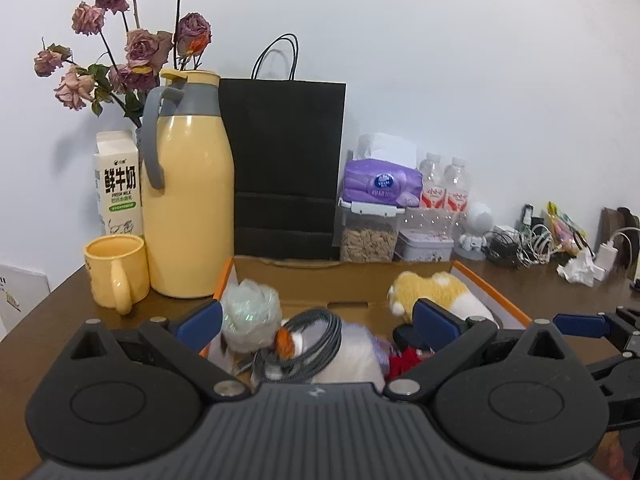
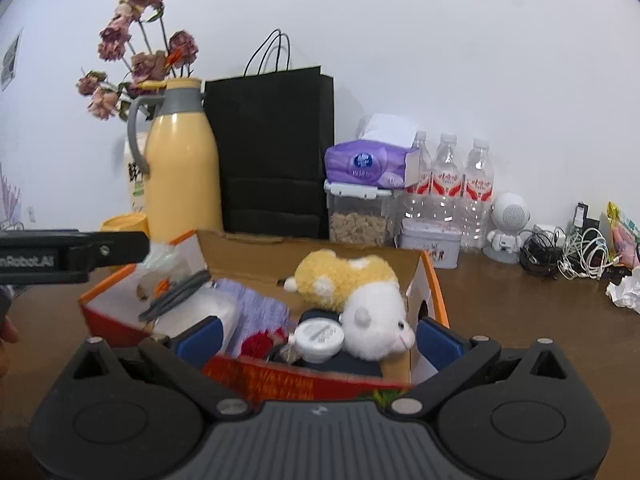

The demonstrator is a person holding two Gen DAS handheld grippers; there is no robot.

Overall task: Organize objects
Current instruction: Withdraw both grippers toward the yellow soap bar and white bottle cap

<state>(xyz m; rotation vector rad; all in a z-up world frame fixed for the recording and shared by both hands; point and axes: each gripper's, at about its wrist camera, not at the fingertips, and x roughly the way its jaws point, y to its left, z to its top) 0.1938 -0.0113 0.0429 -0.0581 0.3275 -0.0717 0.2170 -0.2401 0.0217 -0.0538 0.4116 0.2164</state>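
Observation:
An orange cardboard box point(image 2: 434, 288) sits on the brown table and holds a yellow-and-white plush toy point(image 2: 360, 292), a coiled grey cable point(image 1: 308, 340), a crumpled clear plastic bag point(image 1: 250, 312), a round white case point(image 2: 318, 336), a purple cloth and something red. The box point(image 1: 496, 298), plush point(image 1: 436, 290) and the rest also show in the left wrist view. My left gripper point(image 1: 316, 320) is open and empty over the box's near left side. My right gripper point(image 2: 318, 338) is open and empty, its blue pads point(image 2: 438, 342) either side of the box's near wall.
Behind the box stand a yellow jug point(image 1: 188, 208), yellow mug point(image 1: 116, 272), milk carton point(image 1: 118, 184), dried roses point(image 1: 132, 48), black paper bag point(image 1: 284, 168), tissue pack point(image 1: 382, 186) on a snack jar, water bottles point(image 2: 460, 184), a tin point(image 2: 432, 244), a white robot figure point(image 2: 506, 226), tangled chargers point(image 2: 568, 252) and crumpled paper point(image 2: 624, 292).

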